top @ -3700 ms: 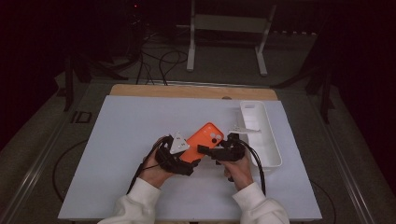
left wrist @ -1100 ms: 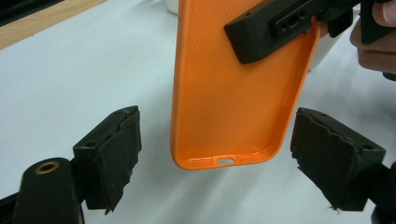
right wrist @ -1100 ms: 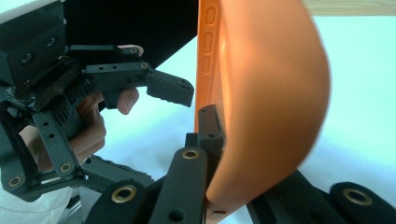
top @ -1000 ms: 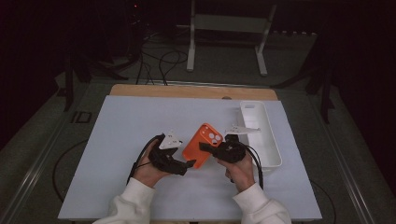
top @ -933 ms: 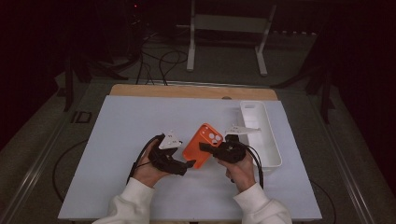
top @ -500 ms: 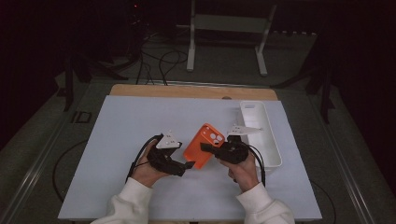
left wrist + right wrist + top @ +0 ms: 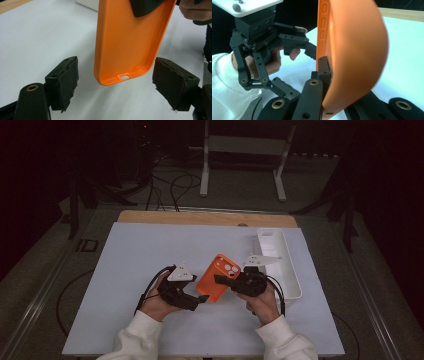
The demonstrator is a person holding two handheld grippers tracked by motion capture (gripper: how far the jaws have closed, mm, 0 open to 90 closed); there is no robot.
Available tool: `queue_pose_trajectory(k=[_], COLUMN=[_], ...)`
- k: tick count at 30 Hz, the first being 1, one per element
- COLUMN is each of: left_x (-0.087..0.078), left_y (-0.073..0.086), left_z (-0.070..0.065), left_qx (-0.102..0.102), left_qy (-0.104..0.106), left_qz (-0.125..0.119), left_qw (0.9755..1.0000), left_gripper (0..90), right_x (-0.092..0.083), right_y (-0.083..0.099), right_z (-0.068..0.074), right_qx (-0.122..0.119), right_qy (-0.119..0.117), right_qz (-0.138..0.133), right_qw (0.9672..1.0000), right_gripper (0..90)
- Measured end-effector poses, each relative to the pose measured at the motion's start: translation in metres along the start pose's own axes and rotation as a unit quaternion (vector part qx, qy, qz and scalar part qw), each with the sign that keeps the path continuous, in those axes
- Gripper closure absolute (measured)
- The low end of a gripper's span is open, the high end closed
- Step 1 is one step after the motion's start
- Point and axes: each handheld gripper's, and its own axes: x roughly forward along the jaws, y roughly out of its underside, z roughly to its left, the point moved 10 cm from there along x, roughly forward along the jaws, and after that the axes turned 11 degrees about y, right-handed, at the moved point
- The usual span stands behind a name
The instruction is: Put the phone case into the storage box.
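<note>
Since the earliest frame the left gripper (image 7: 202, 299) has let go of the orange phone case (image 7: 217, 277) and drawn back toward the mat's near edge, its jaws just now closing a little yet standing apart with the case's bottom end (image 7: 124, 75) between them, untouched. Over the middle of the white mat (image 7: 150, 255), left of the white tray (image 7: 285, 270), the right gripper (image 7: 220, 279) is clamped on the case's camera end. I'd keep that clamp steady, centre the left jaws across both side walls, then close gently so the soft case doesn't buckle.
</note>
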Motion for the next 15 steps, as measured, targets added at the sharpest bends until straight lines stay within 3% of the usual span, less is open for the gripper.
queue_pose_trajectory(k=[7,15], left_x=[0.002,0.004], left_y=[0.001,0.002], left_z=[-0.002,-0.006], left_qx=[0.003,0.002], left_qy=[0.007,0.027], left_qz=[0.002,0.0], left_qw=[1.0,0.9996], left_gripper=[24.8,35.7], right_x=[0.0,0.001], right_y=[0.0,0.002], right_z=[0.007,0.013], right_qx=[-0.016,-0.03], right_qy=[-0.016,-0.029], right_qz=[0.003,0.007], right_qw=[0.9997,0.9991], right_gripper=[87.6,87.6])
